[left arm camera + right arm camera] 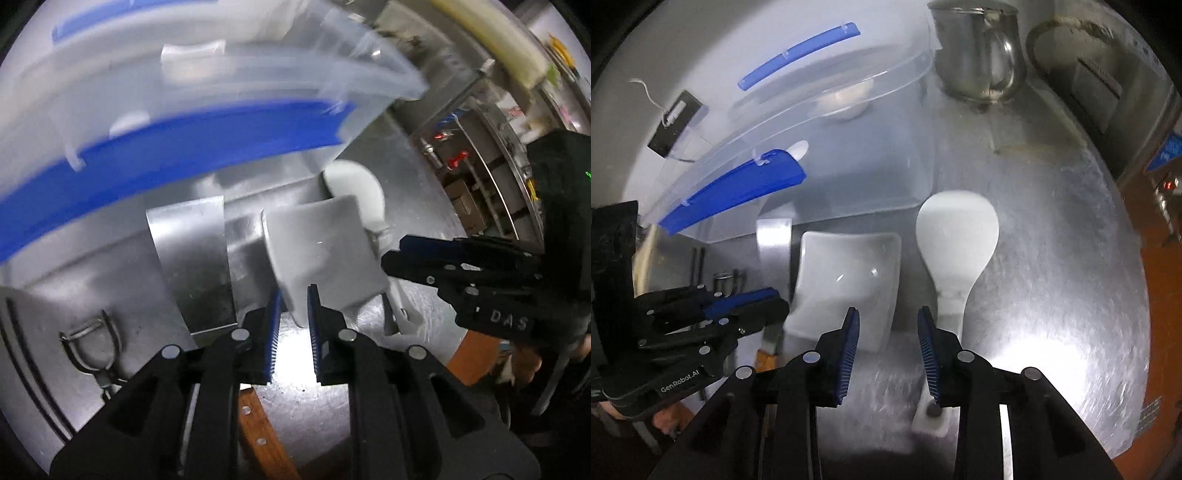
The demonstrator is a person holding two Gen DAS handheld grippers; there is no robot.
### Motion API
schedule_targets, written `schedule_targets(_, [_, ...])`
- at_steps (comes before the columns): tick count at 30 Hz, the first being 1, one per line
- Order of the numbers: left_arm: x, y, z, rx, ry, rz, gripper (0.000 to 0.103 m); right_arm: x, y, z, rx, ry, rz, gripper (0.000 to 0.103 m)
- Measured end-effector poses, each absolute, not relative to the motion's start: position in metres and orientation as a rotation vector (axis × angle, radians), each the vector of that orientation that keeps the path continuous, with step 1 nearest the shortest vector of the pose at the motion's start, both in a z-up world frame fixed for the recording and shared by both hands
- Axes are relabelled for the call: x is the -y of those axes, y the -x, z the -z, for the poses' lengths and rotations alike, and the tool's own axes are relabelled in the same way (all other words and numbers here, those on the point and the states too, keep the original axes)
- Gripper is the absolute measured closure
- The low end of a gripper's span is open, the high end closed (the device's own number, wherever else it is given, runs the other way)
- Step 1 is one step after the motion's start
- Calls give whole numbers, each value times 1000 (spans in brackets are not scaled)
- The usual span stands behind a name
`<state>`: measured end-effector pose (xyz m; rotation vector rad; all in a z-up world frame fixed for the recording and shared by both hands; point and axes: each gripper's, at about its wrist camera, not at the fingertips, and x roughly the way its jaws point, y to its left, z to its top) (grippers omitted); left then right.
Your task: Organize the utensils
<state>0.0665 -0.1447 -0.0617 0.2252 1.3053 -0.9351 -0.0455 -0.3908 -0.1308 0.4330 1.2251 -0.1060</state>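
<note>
A white square scoop (849, 273) lies on the steel counter (1052, 258) beside a white rice paddle (955, 240). A steel spatula blade (192, 258) with a wooden handle (258, 435) lies left of the scoop (325, 251). My left gripper (295, 299) is open, its fingers astride the scoop's near corner. My right gripper (888, 317) is open, just above the counter between the scoop and the paddle's handle. The left gripper also shows in the right wrist view (746, 302), and the right gripper in the left wrist view (443, 258).
A clear plastic storage box (827, 155) with blue latches (738, 188) stands behind the utensils. A steel jug (979, 48) stands at the back. A peeler (92, 343) lies at the left. The counter's edge and an orange floor (1160, 295) lie to the right.
</note>
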Motion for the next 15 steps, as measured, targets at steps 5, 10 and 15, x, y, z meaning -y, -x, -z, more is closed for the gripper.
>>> schedule_targets(5, [153,-77,80,-1263,-285,855,85,388,26,141,-1236,-473,123,69])
schedule_targets(10, [158,-79,91,-1317,-245,884,85,391,15,148,-1258,-490,123,74])
schedule_targets(15, [168,-73,98,-1336,-211,900,85,393,4,164,-1299,-519,113,88])
